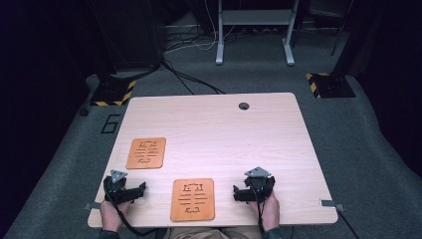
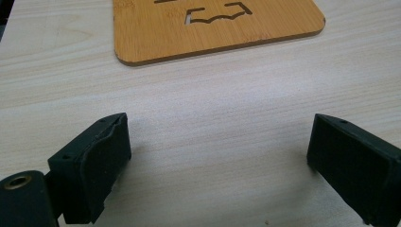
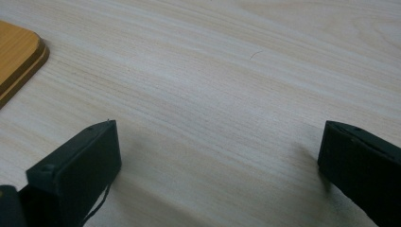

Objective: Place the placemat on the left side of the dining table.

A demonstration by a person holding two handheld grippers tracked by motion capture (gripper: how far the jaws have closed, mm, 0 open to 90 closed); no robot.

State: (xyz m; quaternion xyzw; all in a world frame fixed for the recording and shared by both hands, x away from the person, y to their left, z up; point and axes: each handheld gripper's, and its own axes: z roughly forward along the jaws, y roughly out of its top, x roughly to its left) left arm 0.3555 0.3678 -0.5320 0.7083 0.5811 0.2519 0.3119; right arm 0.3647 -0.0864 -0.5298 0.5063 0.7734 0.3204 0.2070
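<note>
Two flat orange-brown wooden boards with cut-out slots lie on the light wooden table (image 1: 224, 134). One board (image 1: 146, 153) sits left of centre, and the other board (image 1: 193, 199) is at the front edge between my hands. My left gripper (image 1: 141, 189) rests low on the table left of the near board and points right at it, open with nothing between the pads. In the left gripper view the near board (image 2: 217, 28) lies just beyond the open left gripper (image 2: 220, 135). My right gripper (image 1: 237, 193) sits right of that board, also open and empty. The board's corner (image 3: 19, 56) shows to the left of the right gripper (image 3: 220, 142).
A round cable hole (image 1: 244, 106) is near the table's far edge. Small metal brackets (image 1: 331, 203) stick out at the front corners. On the grey floor behind stand a white desk frame (image 1: 254, 30), two black-and-yellow striped bases (image 1: 114, 92) and loose cables (image 1: 189, 79).
</note>
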